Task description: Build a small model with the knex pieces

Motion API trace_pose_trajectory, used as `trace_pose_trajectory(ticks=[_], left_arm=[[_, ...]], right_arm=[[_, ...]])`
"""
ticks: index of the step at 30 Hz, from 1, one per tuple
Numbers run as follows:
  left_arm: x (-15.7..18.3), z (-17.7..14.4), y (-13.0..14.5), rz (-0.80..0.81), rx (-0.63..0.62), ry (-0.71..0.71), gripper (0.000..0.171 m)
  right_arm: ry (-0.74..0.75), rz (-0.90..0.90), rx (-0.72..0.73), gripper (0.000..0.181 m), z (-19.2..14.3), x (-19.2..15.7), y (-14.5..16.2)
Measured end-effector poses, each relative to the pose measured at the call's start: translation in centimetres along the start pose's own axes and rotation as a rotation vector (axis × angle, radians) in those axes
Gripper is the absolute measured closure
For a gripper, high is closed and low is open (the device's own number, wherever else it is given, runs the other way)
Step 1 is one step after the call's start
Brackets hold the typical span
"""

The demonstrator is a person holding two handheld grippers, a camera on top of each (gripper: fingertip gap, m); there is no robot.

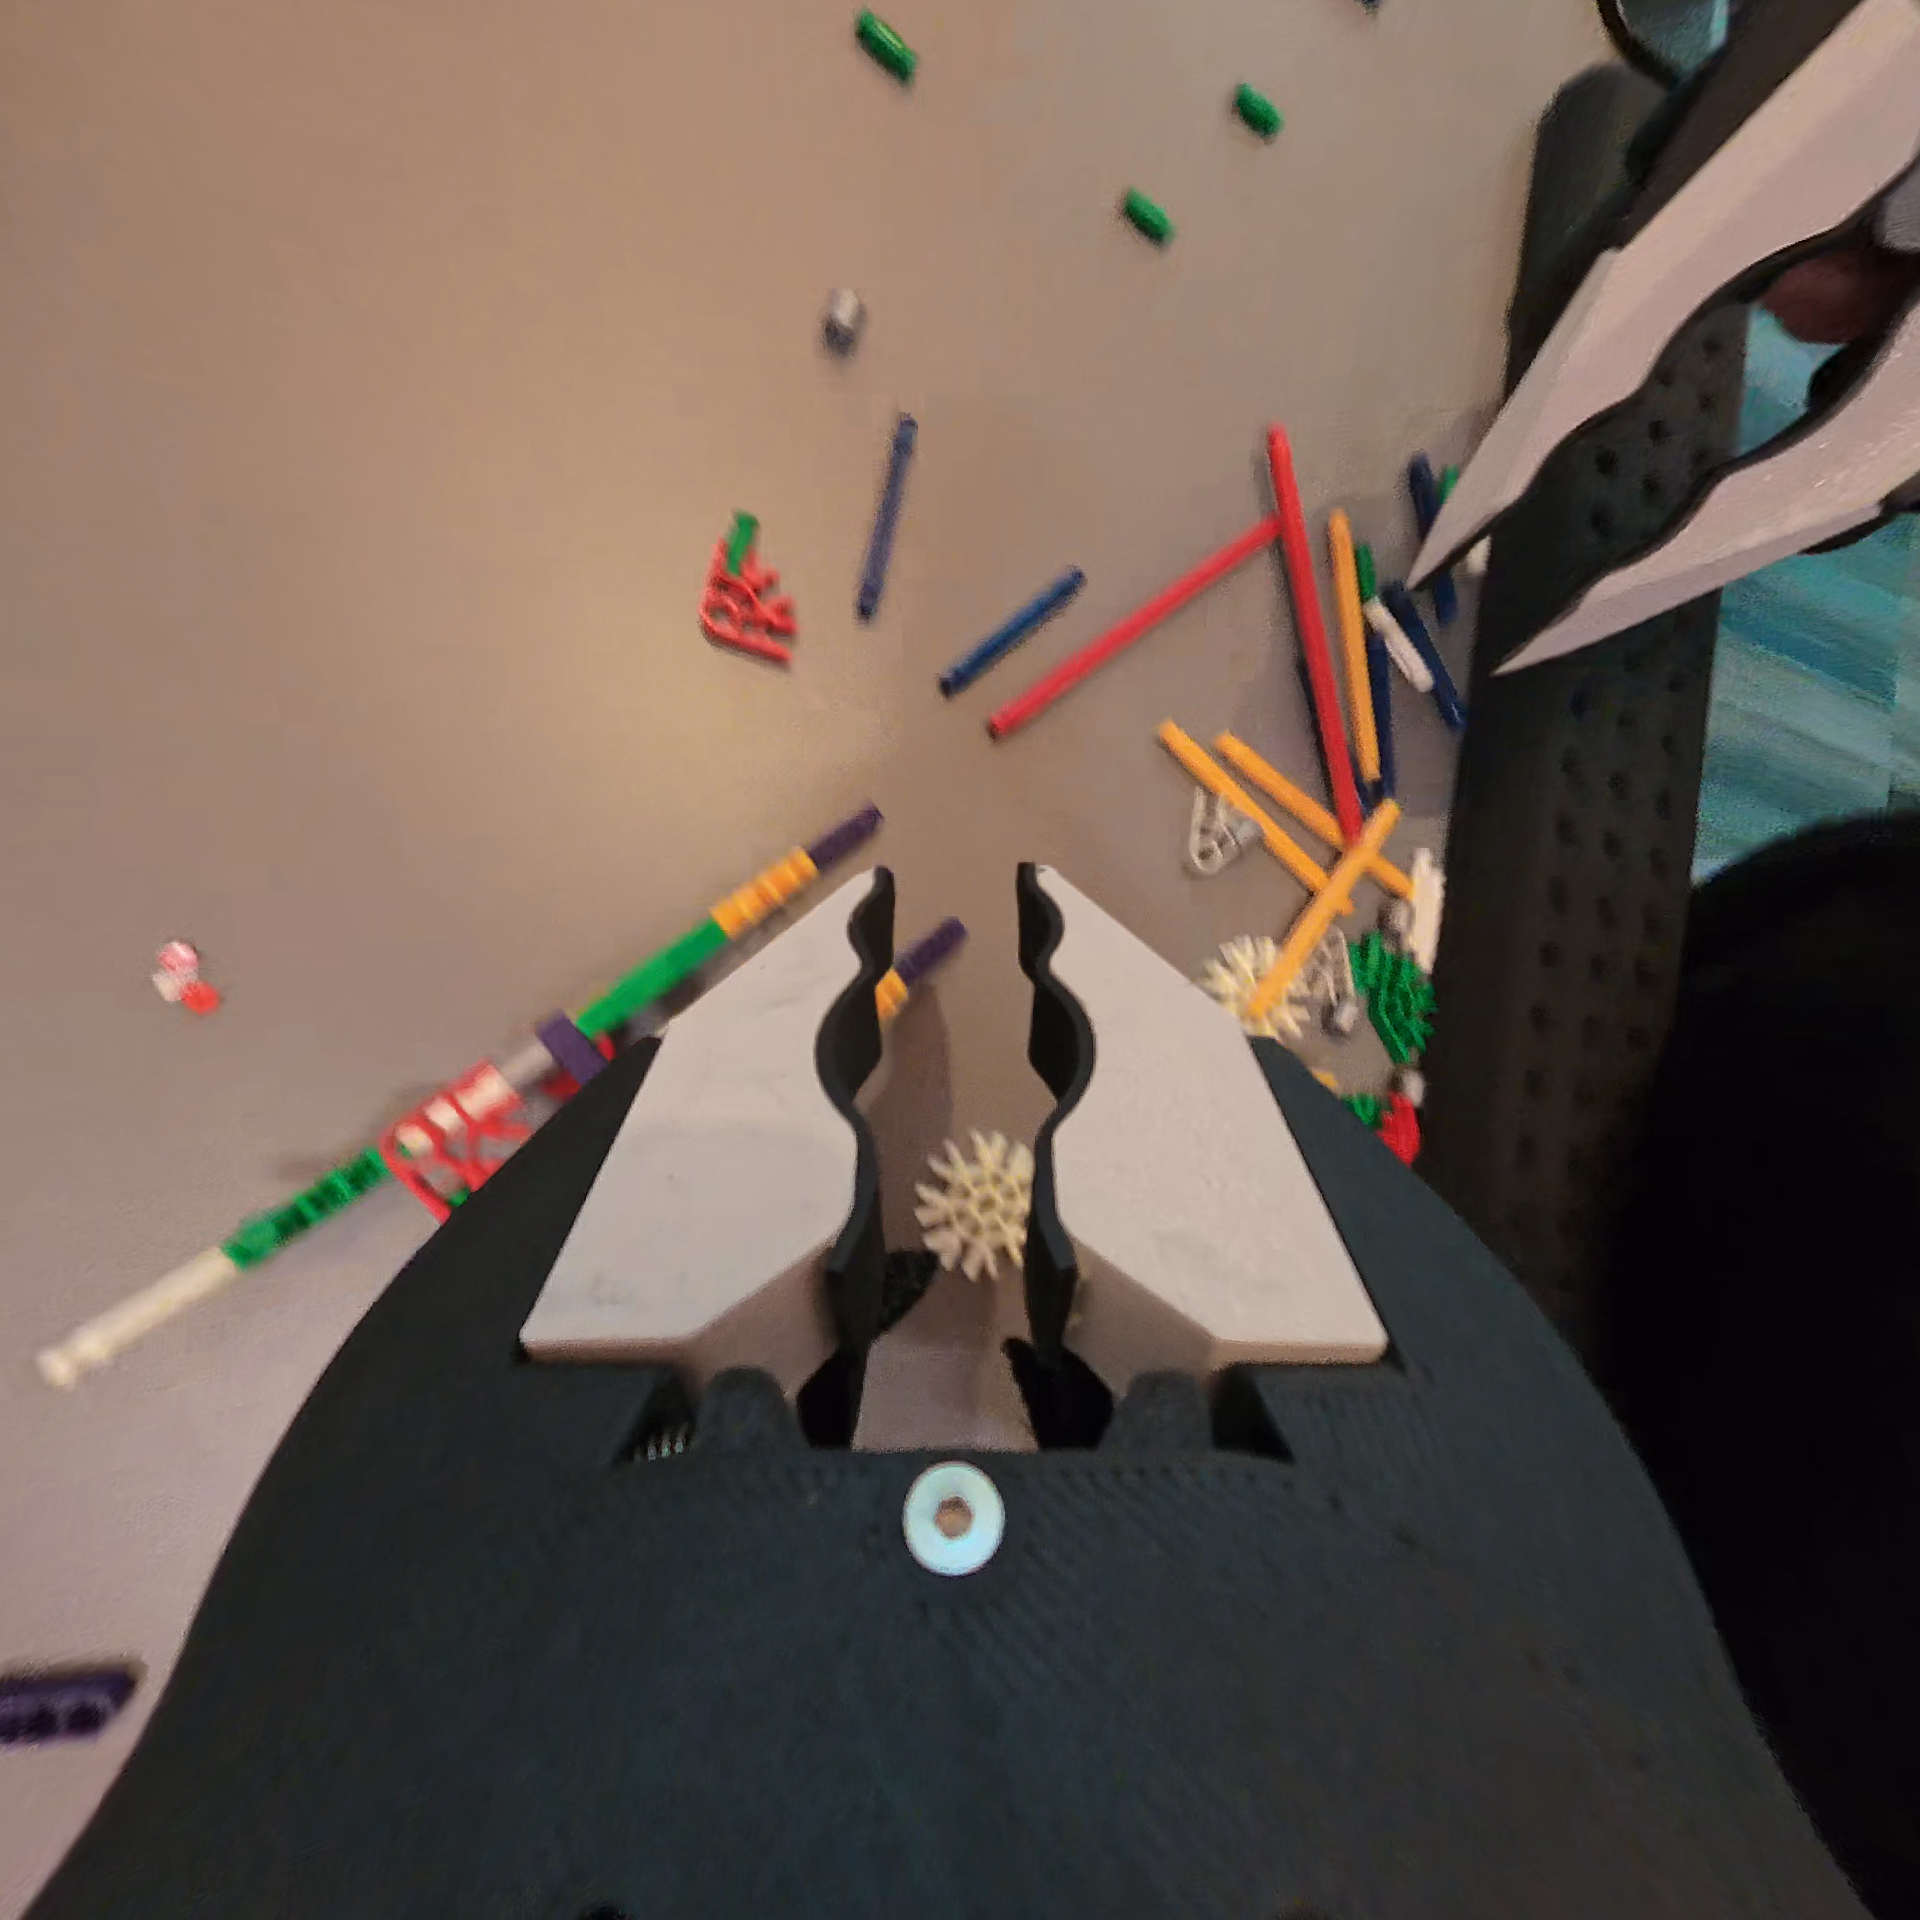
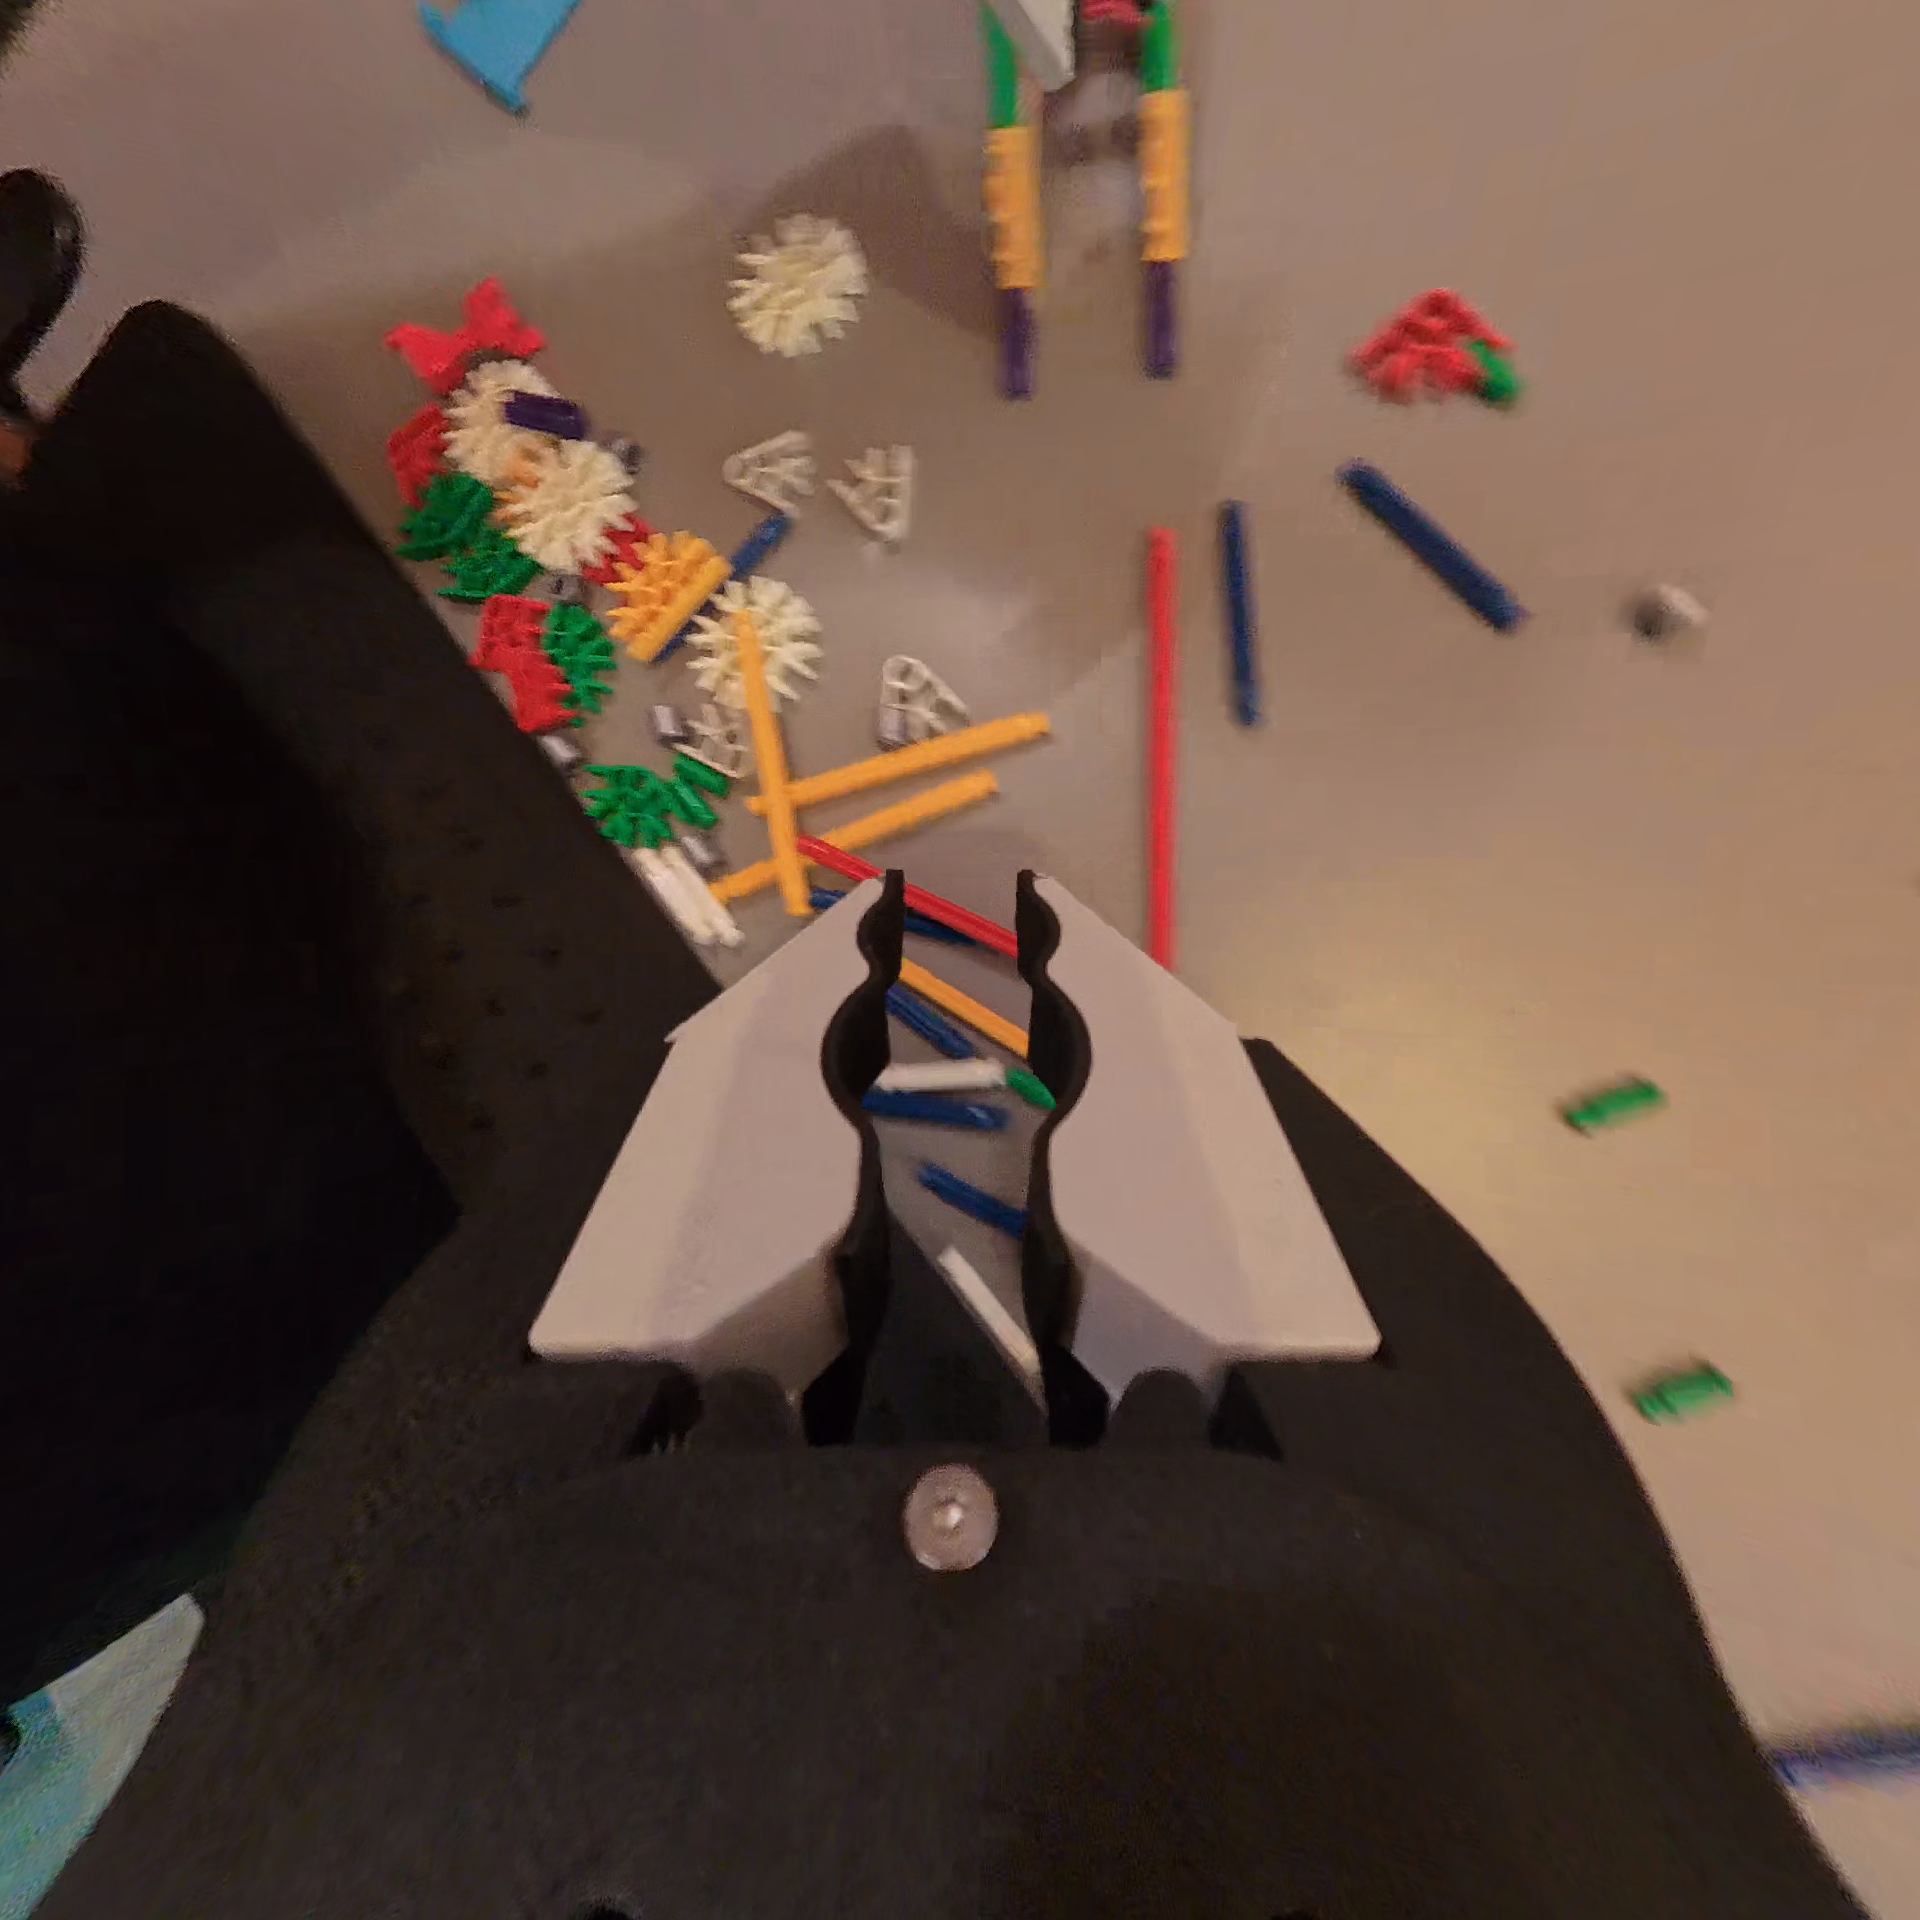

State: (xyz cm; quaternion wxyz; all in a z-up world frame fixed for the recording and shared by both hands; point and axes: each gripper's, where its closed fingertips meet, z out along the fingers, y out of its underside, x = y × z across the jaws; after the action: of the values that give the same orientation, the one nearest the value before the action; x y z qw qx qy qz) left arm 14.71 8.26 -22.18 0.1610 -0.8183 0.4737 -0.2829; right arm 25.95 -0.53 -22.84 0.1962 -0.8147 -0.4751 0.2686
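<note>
My left gripper (image 1: 956,873) is open and empty above a tan table (image 1: 416,416). A white snowflake connector (image 1: 975,1205) lies on the table below the gap between its jaws. A long built rod of white, green, red, purple and orange pieces (image 1: 644,982) runs under its left finger, and a second purple tip (image 1: 930,951) shows in the gap. My right gripper (image 2: 960,881) is open and empty over loose red (image 2: 956,920), yellow (image 2: 966,1008), blue (image 2: 935,1110) and white (image 2: 940,1075) rods. It also shows in the left wrist view (image 1: 1460,623).
A heap of white, green, red and orange connectors (image 2: 551,551) lies along a black perforated pad (image 2: 260,831). Loose red (image 2: 1161,748), blue (image 2: 1429,545) and yellow (image 2: 904,764) rods, short green pieces (image 2: 1616,1104) and a red connector (image 2: 1429,348) are scattered about. About 15 cm separates my left fingertips from my right.
</note>
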Motion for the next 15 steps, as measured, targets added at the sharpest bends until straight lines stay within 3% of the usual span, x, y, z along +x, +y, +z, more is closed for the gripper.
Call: trace_pose_trajectory(ticks=[8,15], left_arm=[[6.2,-1.8,10.7,0.074,-0.118,0.004,0.137],[8.2,-2.4,16.5,0.036,-0.133,-0.049,0.128]], right_arm=[[-0.122,-0.161,0.031,0.149,6.1,-7.4,-3.0],[-0.159,-0.208,0.017,0.148,8.4,-11.0,-3.6]])
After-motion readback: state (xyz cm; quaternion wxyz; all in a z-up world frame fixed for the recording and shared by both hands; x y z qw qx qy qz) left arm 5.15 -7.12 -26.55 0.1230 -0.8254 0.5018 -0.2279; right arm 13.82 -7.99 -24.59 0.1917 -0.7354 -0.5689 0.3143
